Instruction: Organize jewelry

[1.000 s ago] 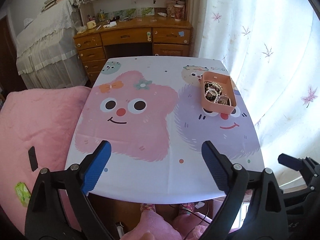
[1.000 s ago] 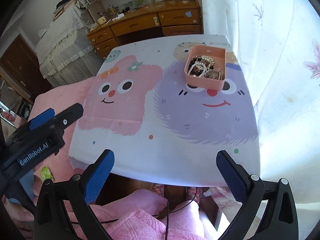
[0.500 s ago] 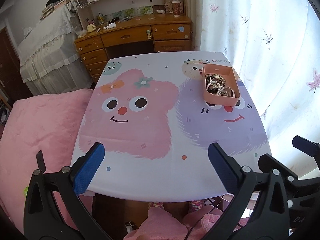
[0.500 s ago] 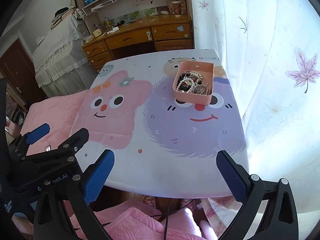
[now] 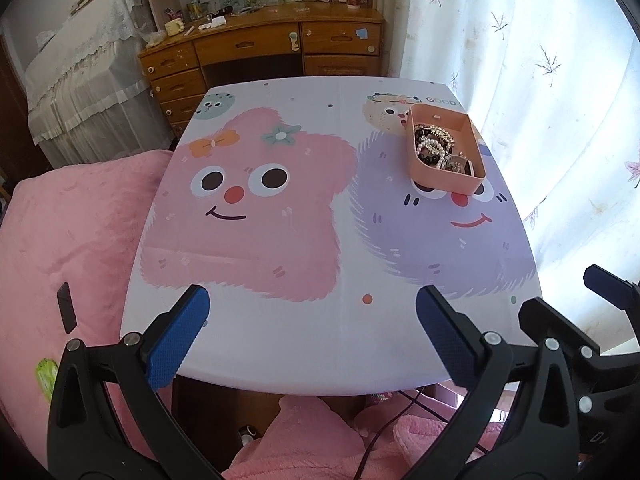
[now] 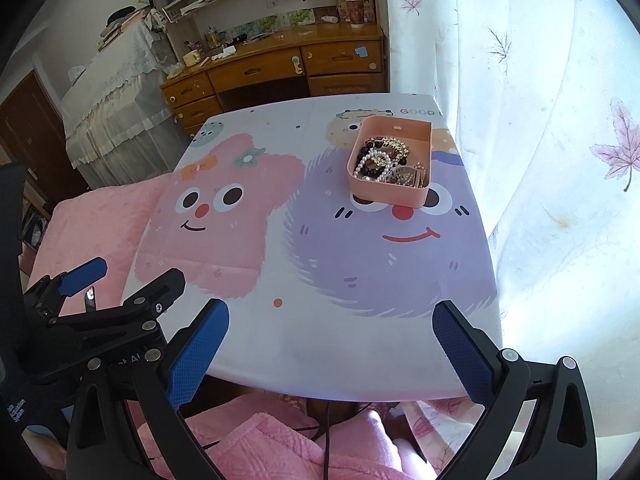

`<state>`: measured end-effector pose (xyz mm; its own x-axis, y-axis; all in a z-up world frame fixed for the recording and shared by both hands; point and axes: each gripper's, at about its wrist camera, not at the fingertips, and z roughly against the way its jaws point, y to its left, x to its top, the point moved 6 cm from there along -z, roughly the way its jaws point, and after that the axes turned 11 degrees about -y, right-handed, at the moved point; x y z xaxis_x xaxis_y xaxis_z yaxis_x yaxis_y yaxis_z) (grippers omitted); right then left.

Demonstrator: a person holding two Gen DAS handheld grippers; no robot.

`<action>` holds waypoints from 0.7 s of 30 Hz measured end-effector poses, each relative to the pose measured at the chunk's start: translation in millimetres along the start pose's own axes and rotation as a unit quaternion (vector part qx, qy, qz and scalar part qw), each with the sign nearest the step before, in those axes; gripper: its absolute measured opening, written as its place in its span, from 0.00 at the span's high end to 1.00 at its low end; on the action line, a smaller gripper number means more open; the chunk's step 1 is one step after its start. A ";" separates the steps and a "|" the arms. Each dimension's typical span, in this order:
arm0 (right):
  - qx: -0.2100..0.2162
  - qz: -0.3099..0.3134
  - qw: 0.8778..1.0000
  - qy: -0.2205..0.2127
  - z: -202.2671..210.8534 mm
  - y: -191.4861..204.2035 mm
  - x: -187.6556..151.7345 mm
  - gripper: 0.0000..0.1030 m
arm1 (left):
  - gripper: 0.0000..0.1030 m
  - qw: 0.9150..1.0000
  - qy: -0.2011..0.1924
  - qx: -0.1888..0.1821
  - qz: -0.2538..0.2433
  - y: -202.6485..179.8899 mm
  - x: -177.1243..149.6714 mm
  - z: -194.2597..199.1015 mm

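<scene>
A pink rectangular box (image 5: 448, 178) stands on the far right part of the cartoon-printed table (image 5: 304, 320); it also shows in the right wrist view (image 6: 384, 194). It holds a tangle of jewelry (image 5: 434, 146), with pearl and dark bead strands (image 6: 378, 160). My left gripper (image 5: 312, 328) is open and empty above the table's near edge. My right gripper (image 6: 332, 340) is open and empty above the near edge, to the right of the left one. Both are well short of the box.
A pink bed (image 5: 64, 240) lies left of the table. A wooden desk with drawers (image 5: 260, 56) stands behind it, cluttered on top. White curtains (image 5: 560, 120) hang along the right side. Pink cloth and cables lie below the near edge (image 6: 304, 432).
Both grippers have pulled back and swung a little, so the table and box sit differently in view. The box and jewelry have not moved. Both grippers stay open.
</scene>
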<state>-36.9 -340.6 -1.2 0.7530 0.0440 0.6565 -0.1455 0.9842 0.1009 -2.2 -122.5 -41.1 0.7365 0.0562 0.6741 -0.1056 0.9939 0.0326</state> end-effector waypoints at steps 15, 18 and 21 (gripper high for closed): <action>-0.003 0.003 1.000 0.004 -28.2 14.9 12.9 0.00 | 0.01 1.000 0.003 0.005 -0.004 17.7 11.7 -21.2; -0.008 0.002 1.000 0.007 -32.0 12.6 16.6 0.00 | 0.01 1.000 0.000 0.003 -0.006 16.6 16.8 -23.6; -0.011 -0.001 1.000 0.012 -36.5 10.8 18.4 0.00 | 0.01 1.000 0.000 0.001 -0.007 15.9 20.8 -27.3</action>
<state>-1.1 -322.9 -15.3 0.7684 0.0458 0.6383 -0.1301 0.9878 0.0858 29.6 -103.0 -46.7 0.7380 0.0413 0.6736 -0.0961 0.9944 0.0443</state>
